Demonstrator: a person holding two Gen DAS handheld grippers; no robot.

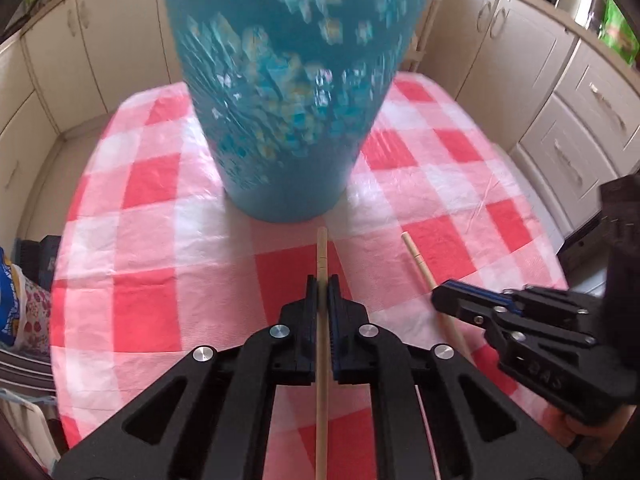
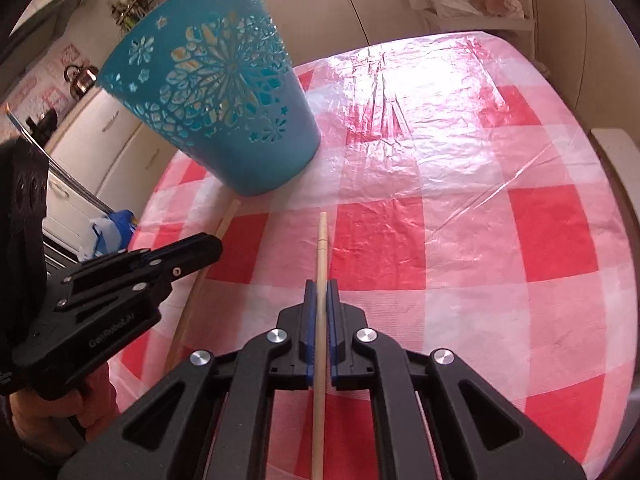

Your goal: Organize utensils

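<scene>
On the table, which was covered with a red-and-white checked plastic cloth, I saw a tall blue plastic basket with cut-out flower patterns standing upright near the far side. My left gripper had its jaws closed on a thin, light wooden chopstick, and the stick ran straight between the blue pads and pointed toward the foot of the basket. My right gripper had its jaws closed in the same way on a second light wooden chopstick. The two grippers were side by side, near each other but apart, and both were tilted down toward the cloth. The tips of both sticks stopped short of the basket. Cream kitchen cabinets stood around the table.
</scene>
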